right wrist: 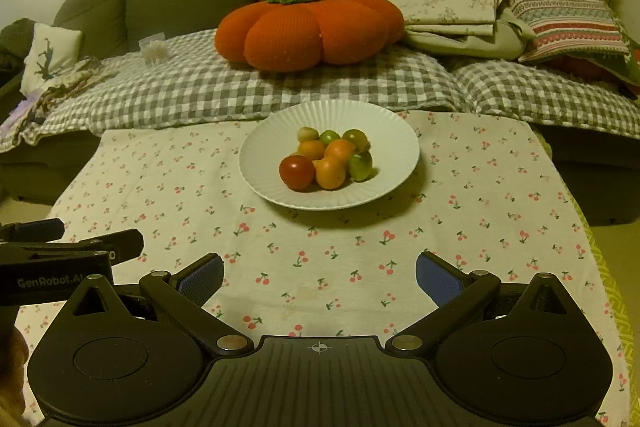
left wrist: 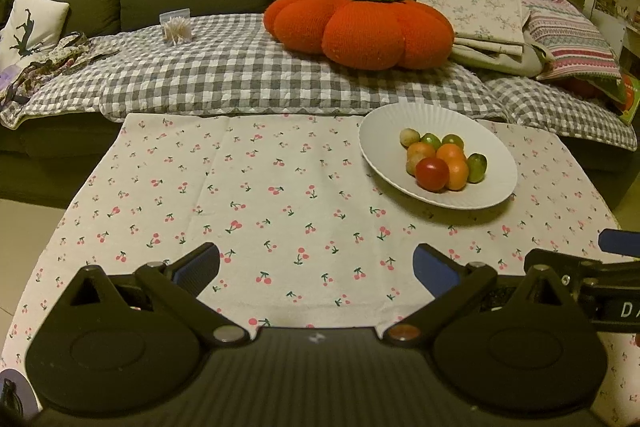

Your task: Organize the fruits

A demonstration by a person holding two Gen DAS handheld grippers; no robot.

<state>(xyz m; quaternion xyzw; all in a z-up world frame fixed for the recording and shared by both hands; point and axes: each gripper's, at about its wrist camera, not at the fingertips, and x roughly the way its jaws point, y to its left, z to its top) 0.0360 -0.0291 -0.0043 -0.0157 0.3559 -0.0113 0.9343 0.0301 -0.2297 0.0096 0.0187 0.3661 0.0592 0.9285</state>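
- The small round red, orange and green fruits (right wrist: 330, 157) are heaped in the white ridged plate (right wrist: 400, 151), so none can roll off.
- The plate is set on the table with the cherry-print cloth (right wrist: 480, 219).
- The left claw (left wrist: 316, 267) and right claw (right wrist: 320, 273) are held wide open and empty, near the plate.

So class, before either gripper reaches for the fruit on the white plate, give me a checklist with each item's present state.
1. Left gripper open and empty: ok.
2. Right gripper open and empty: ok.
3. All fruit on the white plate; none loose on the cherry-print cloth: ok.
4. Red fruit at the near edge of the pile, exposed: ok.
5. Cloth between grippers and plate unobstructed: ok.
6. Somewhere to sort fruit into: cannot tell, no second container is visible.
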